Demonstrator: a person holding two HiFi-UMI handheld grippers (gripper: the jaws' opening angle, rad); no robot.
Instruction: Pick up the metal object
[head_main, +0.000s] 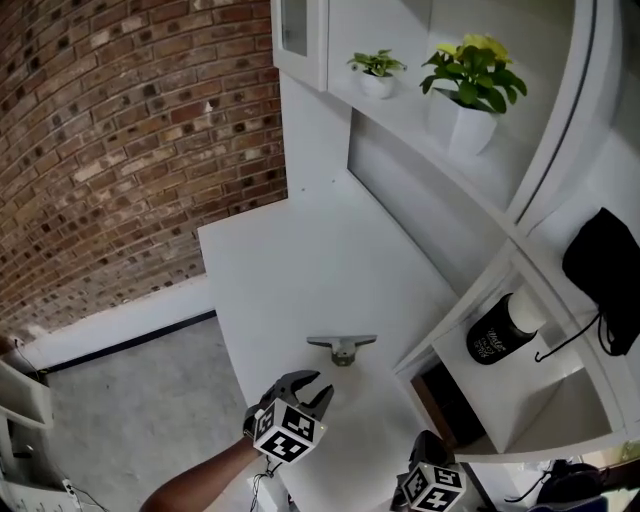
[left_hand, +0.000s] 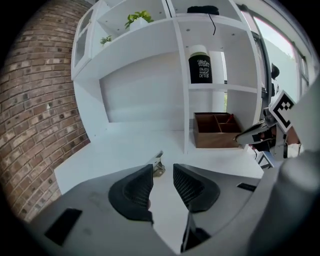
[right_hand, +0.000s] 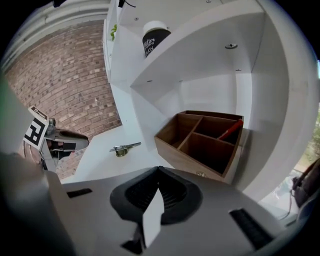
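Left gripper (head_main: 308, 384) spread, empty. Right gripper (head_main: 427, 442) pinched together, empty, idle at 5 o'clock. Metal object (head_main: 342, 346) flat on white desk (head_main: 300, 260), near, 1 o'clock off left tips. Suggest easing forward, dropping low, straddling the bar, then squeezing. Probably skids if nudged.

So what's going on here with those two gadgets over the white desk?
A person holds a tool in each hand. The left tool, jaws apart, points at a small metal object lying on the white desk, not yet touching it. The right tool is shut, holding nothing.
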